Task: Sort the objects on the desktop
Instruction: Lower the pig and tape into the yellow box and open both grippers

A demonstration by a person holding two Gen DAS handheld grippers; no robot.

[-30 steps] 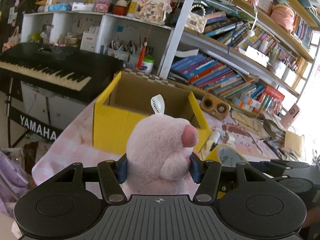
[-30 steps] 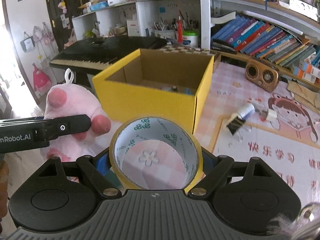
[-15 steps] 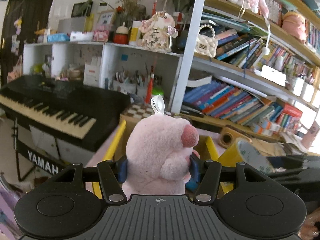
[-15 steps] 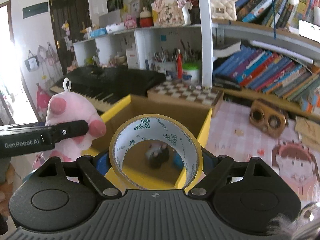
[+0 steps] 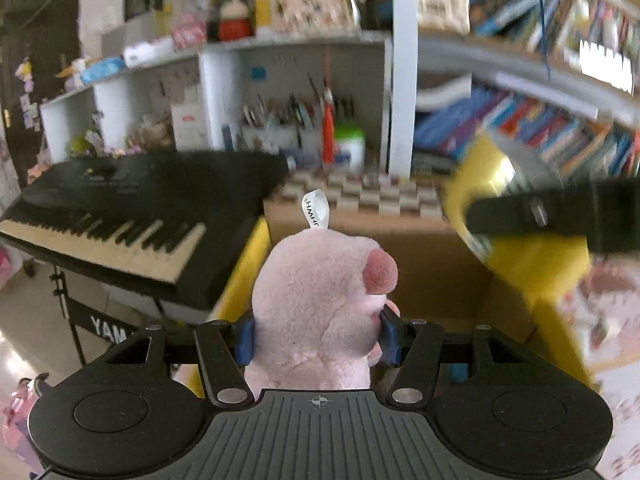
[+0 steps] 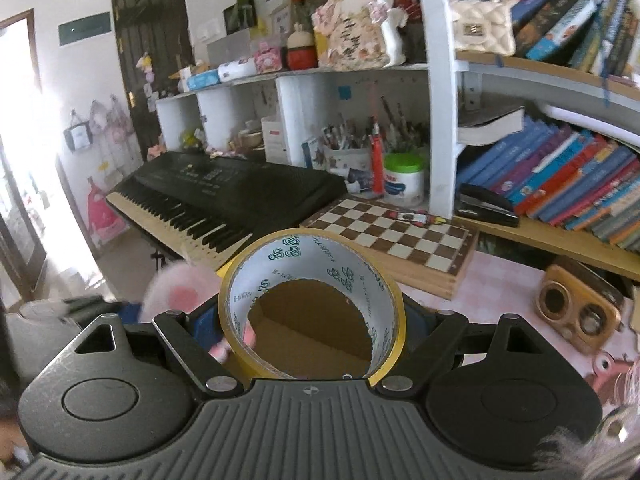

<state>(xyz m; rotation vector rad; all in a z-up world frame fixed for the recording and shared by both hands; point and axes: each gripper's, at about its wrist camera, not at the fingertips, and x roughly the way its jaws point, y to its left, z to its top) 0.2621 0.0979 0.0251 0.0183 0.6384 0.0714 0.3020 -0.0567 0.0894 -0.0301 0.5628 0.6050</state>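
At the far left, the black electronic keyboard with cream keys (image 5: 120, 220) stood just beside the left wall of the yellow cardboard box with a plain brown inside (image 5: 240, 280), which serves here as the landmark. The left gripper (image 5: 318, 334) was closed partway, its blue pads pressed into the sides of the soft pink plush animal with a darker pink snout (image 5: 320, 300). The toy was held above the box, near its left wall. It sat upright, its long axis vertical, the white ribbon loop (image 5: 316, 210) on top and the snout turned to the right.

Further right, the right gripper (image 6: 312, 320) was spread wide and clamped on the yellow roll of packing tape with a white printed core (image 6: 312, 300), its pads against the roll's outer sides. The roll hung above the box, its hole facing forward along the fingers, so its axis ran away from the camera, and the brown floor of the box showed through it. Beyond the box lay the brown-and-cream wooden chessboard (image 6: 392, 232); to the box's right, on the pink checked tablecloth (image 6: 504, 292), sat the small wooden speaker with two round openings (image 6: 576, 312).

I judge the sort to be mid-way: both items were carried over the box but neither was released, and the things on the cloth looked unsorted.
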